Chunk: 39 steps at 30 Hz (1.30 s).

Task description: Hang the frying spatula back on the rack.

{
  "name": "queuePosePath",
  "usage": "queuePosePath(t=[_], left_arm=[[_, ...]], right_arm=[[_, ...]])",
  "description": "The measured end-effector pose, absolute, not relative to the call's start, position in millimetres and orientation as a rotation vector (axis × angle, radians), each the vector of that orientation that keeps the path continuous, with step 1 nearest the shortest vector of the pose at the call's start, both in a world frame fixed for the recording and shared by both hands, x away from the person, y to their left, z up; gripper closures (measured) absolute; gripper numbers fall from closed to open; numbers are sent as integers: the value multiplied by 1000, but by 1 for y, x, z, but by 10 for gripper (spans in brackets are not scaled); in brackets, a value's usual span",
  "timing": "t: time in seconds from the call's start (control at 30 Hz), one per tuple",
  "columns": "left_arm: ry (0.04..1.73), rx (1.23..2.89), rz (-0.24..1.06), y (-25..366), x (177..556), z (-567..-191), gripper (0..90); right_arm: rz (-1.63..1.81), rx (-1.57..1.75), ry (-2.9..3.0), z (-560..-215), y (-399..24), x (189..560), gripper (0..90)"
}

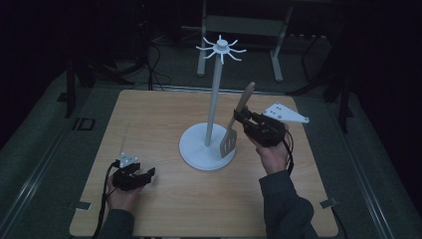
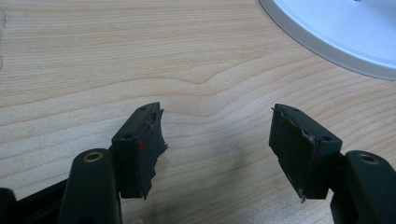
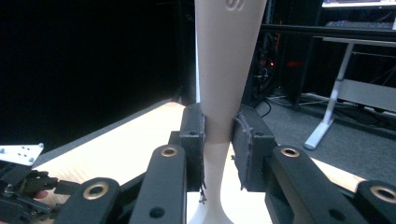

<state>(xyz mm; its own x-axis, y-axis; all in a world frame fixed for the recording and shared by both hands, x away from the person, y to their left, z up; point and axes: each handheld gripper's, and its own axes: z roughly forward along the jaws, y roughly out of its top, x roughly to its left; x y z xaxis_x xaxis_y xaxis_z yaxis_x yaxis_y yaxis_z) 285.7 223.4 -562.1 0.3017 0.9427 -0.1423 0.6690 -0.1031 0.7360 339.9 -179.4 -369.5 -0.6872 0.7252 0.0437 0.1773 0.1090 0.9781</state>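
A beige slotted spatula (image 1: 235,124) hangs almost upright, handle up, its slotted blade just over the rim of the white stand's round base (image 1: 196,149). My right gripper (image 1: 244,118) is shut on the spatula handle (image 3: 223,84), which rises between its two black pads in the right gripper view. The stand's thin pole (image 1: 214,94) carries a ring of hooks (image 1: 220,49) at the top. My left gripper (image 1: 142,175) rests low on the wooden table (image 1: 149,124) at the front left, open, with bare wood between its pads (image 2: 149,140).
The stand's white base edge (image 2: 336,32) lies ahead and to the right of the left gripper. A desk frame (image 1: 244,30) and cables lie on the dark floor beyond the table. The other hand's gripper (image 3: 23,186) shows at the lower left of the right gripper view.
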Motion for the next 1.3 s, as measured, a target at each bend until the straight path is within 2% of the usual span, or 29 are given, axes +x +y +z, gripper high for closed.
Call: queuePosePath(t=[1.3], left_arm=[[1441, 1852, 478, 223, 286, -563, 352]], right_arm=[[1636, 850, 1986, -337, -170, 362, 748]])
